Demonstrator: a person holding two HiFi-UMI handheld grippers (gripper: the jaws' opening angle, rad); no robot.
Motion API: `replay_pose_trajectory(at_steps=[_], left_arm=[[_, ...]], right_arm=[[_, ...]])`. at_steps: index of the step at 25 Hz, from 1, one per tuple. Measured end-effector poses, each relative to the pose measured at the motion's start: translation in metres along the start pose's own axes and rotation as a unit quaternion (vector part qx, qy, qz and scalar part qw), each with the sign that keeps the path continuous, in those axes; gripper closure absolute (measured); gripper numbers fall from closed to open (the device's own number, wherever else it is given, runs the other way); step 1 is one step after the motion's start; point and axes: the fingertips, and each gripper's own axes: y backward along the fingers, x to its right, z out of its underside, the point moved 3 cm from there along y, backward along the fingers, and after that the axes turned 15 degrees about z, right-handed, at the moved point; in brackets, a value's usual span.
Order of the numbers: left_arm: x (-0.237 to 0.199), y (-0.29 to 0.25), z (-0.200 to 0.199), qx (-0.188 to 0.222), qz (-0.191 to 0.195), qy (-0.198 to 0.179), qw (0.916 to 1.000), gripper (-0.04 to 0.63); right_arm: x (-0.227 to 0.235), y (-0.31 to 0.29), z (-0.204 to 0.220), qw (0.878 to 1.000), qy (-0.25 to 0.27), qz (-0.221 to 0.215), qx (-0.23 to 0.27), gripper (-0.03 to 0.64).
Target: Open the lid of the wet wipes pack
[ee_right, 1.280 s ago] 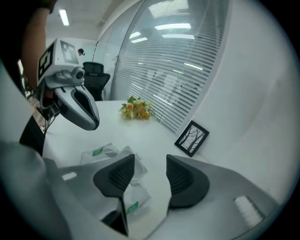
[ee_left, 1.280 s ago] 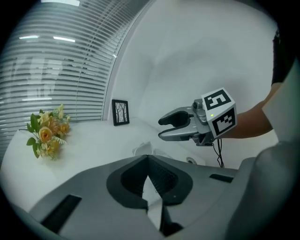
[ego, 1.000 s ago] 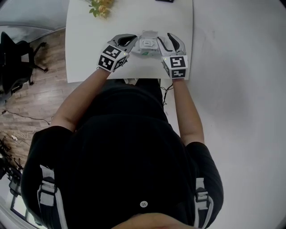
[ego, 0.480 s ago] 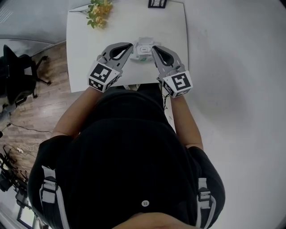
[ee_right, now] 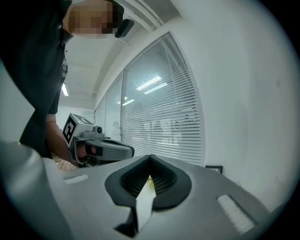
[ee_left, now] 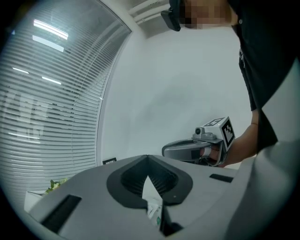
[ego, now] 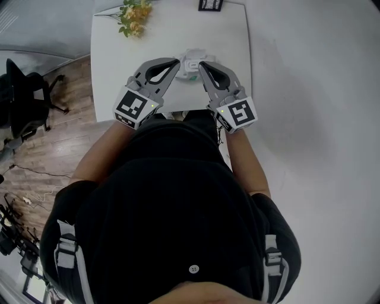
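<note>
The wet wipes pack (ego: 191, 64), white with a rectangular lid on top, sits between the two gripper tips above the white table (ego: 113, 65). My left gripper (ego: 177, 63) holds its left end. In the left gripper view the jaws (ee_left: 149, 174) are shut on a sliver of white wrapper with green print (ee_left: 153, 201). My right gripper (ego: 202, 65) holds the right end. In the right gripper view its jaws (ee_right: 150, 165) are shut on a thin white edge of the pack (ee_right: 145, 204). Both grippers point nearly level and face each other. The lid looks closed.
A bunch of yellow flowers (ego: 133, 13) lies at the table's far left, and a small black frame (ego: 209, 5) stands at its far edge. A black office chair (ego: 21, 89) stands on the wood floor to the left. Window blinds (ee_left: 42, 108) fill the background.
Both grippers have risen from the table towards the head camera, with the pack staying between their tips. The right gripper's jaws have closed on the pack's edge.
</note>
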Motion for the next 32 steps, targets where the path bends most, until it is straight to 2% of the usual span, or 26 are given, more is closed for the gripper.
replay_pose_trajectory(at_steps=[3, 7, 11, 32], left_arm=[[0.001, 0.003, -0.006, 0.006, -0.002, -0.006, 1.0000, 0.588], [0.001, 0.007, -0.017, 0.018, -0.005, -0.010, 0.9998, 0.588], [0.002, 0.009, -0.024, 0.025, -0.010, -0.016, 0.9995, 0.588], [0.013, 0.007, -0.022, 0.019, -0.012, -0.014, 0.9997, 0.588]], right_arm=[[-0.003, 0.001, -0.012, 1.000, 0.004, -0.007, 0.015, 0.606], [-0.003, 0.000, -0.020, 1.000, 0.009, 0.003, 0.009, 0.606], [-0.007, 0.000, -0.033, 0.999, 0.002, -0.007, 0.032, 0.606], [0.001, 0.016, -0.021, 1.000, 0.012, -0.005, 0.012, 0.606]])
